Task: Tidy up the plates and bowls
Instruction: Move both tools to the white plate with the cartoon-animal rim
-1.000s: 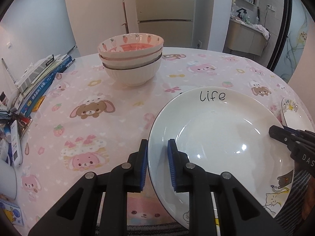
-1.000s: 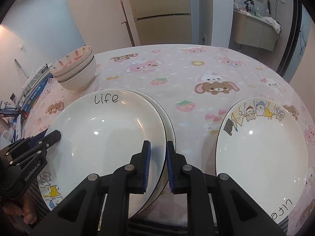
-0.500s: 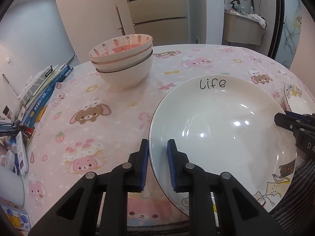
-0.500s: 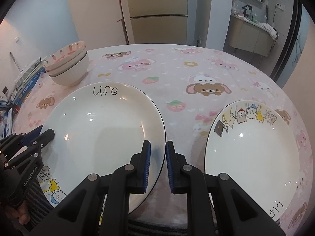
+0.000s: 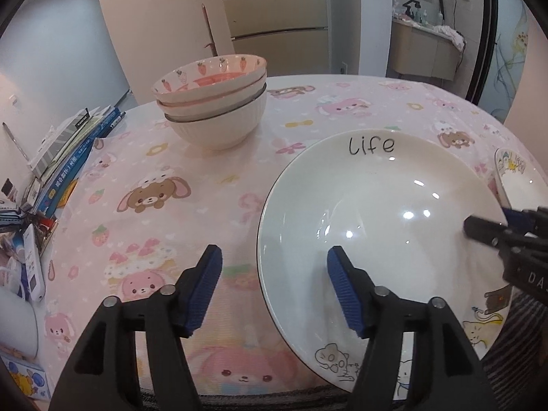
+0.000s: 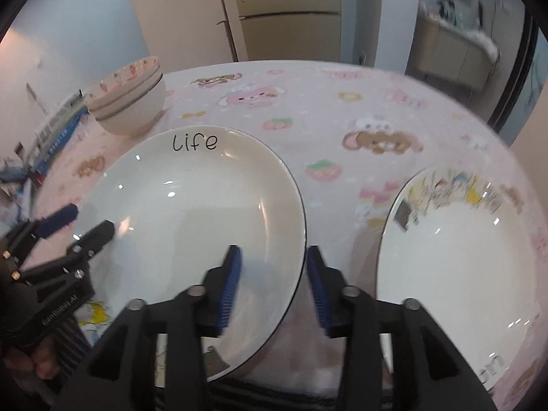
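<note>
A white plate [image 5: 376,222] lettered "life" lies flat at the front of the pink cartoon tablecloth [image 5: 154,205]. My left gripper [image 5: 274,260] is opening; the plate's left rim runs between its blue pads, which no longer press on it. In the right wrist view the plate [image 6: 191,212] has its right rim between the opening jaws of my right gripper [image 6: 274,257], also untouched. A second plate [image 6: 455,257] with cartoon figures lies to the right. Three stacked bowls [image 5: 215,109] stand at the back left. Each gripper shows in the other's view: the right gripper [image 5: 489,221], the left gripper [image 6: 89,221].
Books [image 5: 68,157] and small clutter, among it a white remote [image 5: 32,267], crowd the table's left edge. The table's front edge is just below the grippers. A cabinet [image 5: 277,30] and a wall stand behind the table. The right wrist view is motion-blurred.
Both grippers were shut on the "life" plate's rims and held it over another plate. The plate went down onto it, and both sets of jaws have spread off the rims.
</note>
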A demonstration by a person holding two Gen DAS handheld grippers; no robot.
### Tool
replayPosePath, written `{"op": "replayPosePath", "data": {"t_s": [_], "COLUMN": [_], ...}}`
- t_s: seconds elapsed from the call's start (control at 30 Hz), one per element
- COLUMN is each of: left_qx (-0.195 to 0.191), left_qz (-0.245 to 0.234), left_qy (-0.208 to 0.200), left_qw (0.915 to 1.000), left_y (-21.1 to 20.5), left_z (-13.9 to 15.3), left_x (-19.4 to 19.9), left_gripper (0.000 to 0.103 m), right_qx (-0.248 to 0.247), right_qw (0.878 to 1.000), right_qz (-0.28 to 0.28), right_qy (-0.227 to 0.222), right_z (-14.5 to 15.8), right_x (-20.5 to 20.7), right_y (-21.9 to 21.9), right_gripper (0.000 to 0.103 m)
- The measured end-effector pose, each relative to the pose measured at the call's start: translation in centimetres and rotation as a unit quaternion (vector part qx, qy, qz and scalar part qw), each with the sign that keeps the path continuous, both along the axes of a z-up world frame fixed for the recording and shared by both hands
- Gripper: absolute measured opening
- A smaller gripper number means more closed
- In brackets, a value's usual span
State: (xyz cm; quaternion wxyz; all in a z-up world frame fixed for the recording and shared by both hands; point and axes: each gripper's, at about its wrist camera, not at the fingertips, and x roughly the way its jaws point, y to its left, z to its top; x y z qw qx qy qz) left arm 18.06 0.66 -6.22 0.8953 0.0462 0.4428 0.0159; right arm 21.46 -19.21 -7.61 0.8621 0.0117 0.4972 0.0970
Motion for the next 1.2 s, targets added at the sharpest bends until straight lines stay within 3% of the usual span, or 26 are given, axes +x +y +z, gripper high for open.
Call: {"op": "replayPosePath", "data": {"t_s": [0.13,0.2,0.3,0.4,0.53,0.7,0.9,1.2], "left_qx": [0.013,0.023,0.042,0.047,0.012,-0.040,-0.093,-0.137], "left_qz": [-0.001,-0.004,0.003,-0.010,-0.031,-0.070,-0.133,-0.150], "left_qy": [-0.036,-0.067,-0.123,-0.170,-0.231,-0.283,-0.245,-0.136], "left_qw": [0.9993,0.9975,0.9915,0.9843,0.9725,0.9558,0.9558,0.9697], "left_y": [-0.5,-1.0,-2.0,-3.1,-4.2,-6.6,-10.3,-15.1], "left_z": [1.4,2.8,5.3,8.0,12.0,16.0,16.9,13.2], "left_x": [-0.8,-1.5,-2.8,-3.9,-5.8,-7.7,-6.6,-2.0], "left_gripper": [0.074,0.079,0.091,0.092,0.101,0.102,0.102,0.102], "right_qx": [0.025,0.035,0.066,0.071,0.075,0.057,0.062,0.092], "right_qw": [0.999,0.998,0.994,0.990,0.980,0.968,0.949,0.958], "right_qz": [-0.016,-0.020,-0.034,-0.049,-0.071,-0.103,-0.129,-0.170], "right_qy": [-0.025,-0.043,-0.082,-0.112,-0.168,-0.223,-0.280,-0.212], "right_z": [2.0,3.4,6.5,9.1,13.0,16.2,17.8,13.8], "right_x": [-0.6,-1.2,-2.5,-3.7,-5.8,-8.3,-10.8,-9.7], "right_y": [-1.2,-2.1,-4.4,-6.5,-9.9,-13.8,-18.5,-25.0], "right_gripper": [0.058,0.066,0.073,0.074,0.085,0.085,0.087,0.087]}}
